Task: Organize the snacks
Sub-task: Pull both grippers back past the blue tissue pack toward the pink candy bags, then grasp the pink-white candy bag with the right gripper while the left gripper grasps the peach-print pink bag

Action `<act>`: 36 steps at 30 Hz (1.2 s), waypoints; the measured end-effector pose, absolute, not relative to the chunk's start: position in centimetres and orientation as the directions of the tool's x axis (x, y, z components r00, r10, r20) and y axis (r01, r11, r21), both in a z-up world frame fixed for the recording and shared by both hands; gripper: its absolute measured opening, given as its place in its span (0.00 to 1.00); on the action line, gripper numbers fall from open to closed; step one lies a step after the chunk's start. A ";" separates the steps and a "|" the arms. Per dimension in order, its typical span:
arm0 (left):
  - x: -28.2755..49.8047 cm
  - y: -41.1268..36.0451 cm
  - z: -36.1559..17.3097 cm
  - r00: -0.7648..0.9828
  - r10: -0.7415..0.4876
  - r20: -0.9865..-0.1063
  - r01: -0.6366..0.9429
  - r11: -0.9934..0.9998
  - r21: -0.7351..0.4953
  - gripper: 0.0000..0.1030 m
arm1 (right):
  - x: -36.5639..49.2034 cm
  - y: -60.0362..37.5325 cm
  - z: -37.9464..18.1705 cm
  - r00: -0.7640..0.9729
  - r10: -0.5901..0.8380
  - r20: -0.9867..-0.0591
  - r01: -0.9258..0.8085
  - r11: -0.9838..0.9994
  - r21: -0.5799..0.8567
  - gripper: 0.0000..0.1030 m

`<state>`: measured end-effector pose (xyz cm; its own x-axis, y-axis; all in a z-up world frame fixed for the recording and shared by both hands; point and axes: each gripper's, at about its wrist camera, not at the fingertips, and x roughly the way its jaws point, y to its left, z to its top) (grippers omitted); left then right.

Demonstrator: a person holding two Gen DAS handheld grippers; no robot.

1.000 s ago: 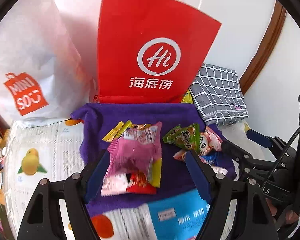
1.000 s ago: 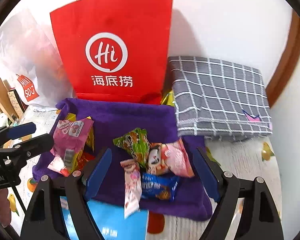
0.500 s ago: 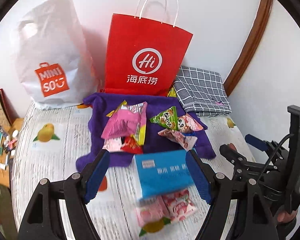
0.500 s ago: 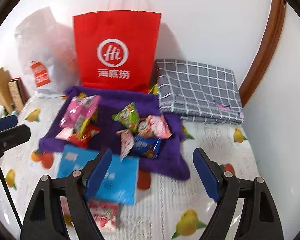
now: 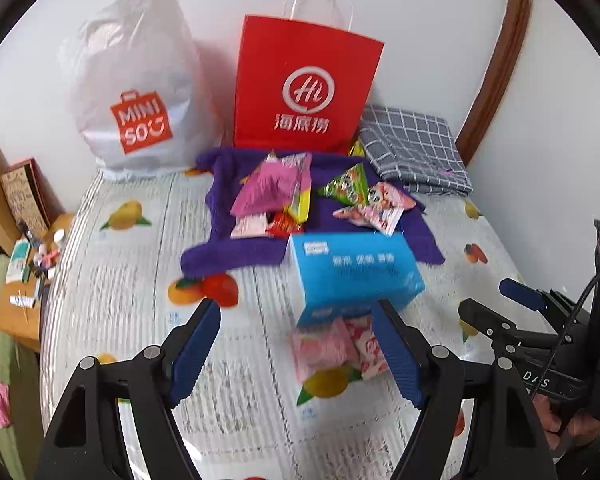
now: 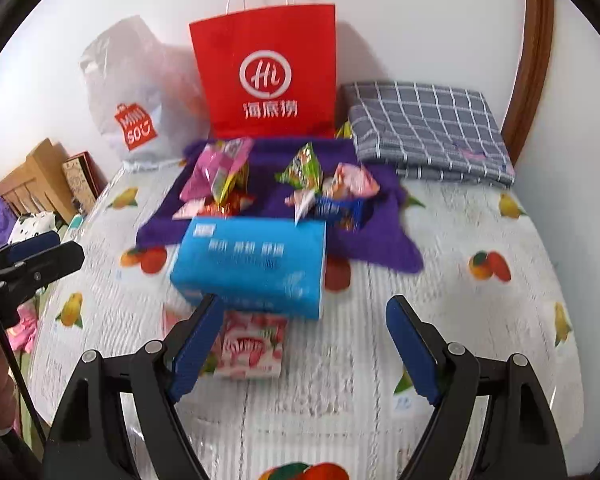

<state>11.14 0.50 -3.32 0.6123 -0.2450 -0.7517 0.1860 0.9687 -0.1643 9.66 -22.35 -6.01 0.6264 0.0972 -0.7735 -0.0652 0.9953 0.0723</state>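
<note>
Left gripper [image 5: 296,350]: jaws were spread wide with nothing between them, hovering above the fruit-print bedcover [image 5: 140,280]
Right gripper [image 6: 304,346]: jaws also stood wide apart, empty — it hung over the near part of the bedcover
Snacks on the purple towel [image 5: 256,248]: a pink packet [image 5: 268,190] lay on the left side, a green triangular packet [image 5: 346,186] and a pink-and-white packet [image 5: 384,200] on the right, well apart from both grippers
Blue packet [image 6: 338,210]: sat on the towel's right part, just beside the green one's neighbours, seen in the right wrist view
Blue tissue pack [image 5: 354,272]: lay at the near edge of the towel, overlapping it
Pink strawberry packet [image 6: 252,344]: rested on the bedcover just near of the tissue pack, close to the right gripper's left finger
Far side: a red paper bag [image 5: 306,92] stood upright against the wall, a white Miniso bag [image 5: 134,92] to its left, a folded grey checked cloth [image 5: 416,152] to its right
</note>
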 end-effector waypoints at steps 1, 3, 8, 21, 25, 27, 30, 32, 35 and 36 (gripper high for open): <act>11.1 0.6 -3.6 0.608 -0.247 -0.755 0.184 0.968 -0.168 0.74 | 9.3 -22.3 -6.4 0.626 0.092 -0.775 -0.063 0.996 0.067 0.80; 11.0 1.0 -4.3 0.595 -0.256 -0.762 0.188 0.966 -0.178 0.74 | 8.8 -22.2 -7.2 0.621 0.084 -0.780 -0.058 0.996 0.061 0.80; 11.0 1.8 -6.0 0.579 -0.269 -0.770 0.184 0.963 -0.198 0.74 | 8.7 -22.3 -9.5 0.587 0.114 -0.802 -0.054 0.993 0.102 0.80; 12.4 3.2 -10.4 0.504 -0.300 -0.810 0.192 0.953 -0.234 0.74 | 10.5 -20.5 -15.0 0.500 0.160 -0.851 -0.060 0.987 0.150 0.80; 12.8 3.1 -10.8 0.500 -0.295 -0.815 0.205 0.954 -0.219 0.74 | 11.2 -20.0 -15.8 0.489 0.159 -0.858 -0.063 0.987 0.146 0.80; 13.0 3.0 -11.0 0.496 -0.291 -0.818 0.210 0.955 -0.212 0.74 | 11.6 -19.6 -16.1 0.480 0.166 -0.861 -0.064 0.986 0.154 0.80; 13.3 3.0 -11.4 0.487 -0.292 -0.823 0.213 0.954 -0.213 0.74 | 12.2 -19.1 -16.8 0.473 0.164 -0.866 -0.056 0.986 0.156 0.80; 13.4 3.1 -11.7 0.482 -0.292 -0.826 0.214 0.953 -0.213 0.74 | 12.5 -18.9 -17.0 0.477 0.178 -0.861 -0.053 0.983 0.174 0.80; 13.6 3.3 -12.0 0.480 -0.291 -0.828 0.207 0.954 -0.215 0.74 | 12.8 -18.5 -17.3 0.477 0.203 -0.855 -0.061 0.978 0.198 0.80; 13.7 3.4 -12.1 0.478 -0.293 -0.828 0.203 0.954 -0.221 0.74 | 12.9 -18.4 -17.3 0.476 0.206 -0.855 -0.066 0.978 0.199 0.80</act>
<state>13.72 3.45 -12.08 0.4783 -0.2930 -0.8279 0.2028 0.9541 -0.2205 12.93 -18.44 -17.34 0.4761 0.2064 -0.8548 -0.0660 0.9777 0.1993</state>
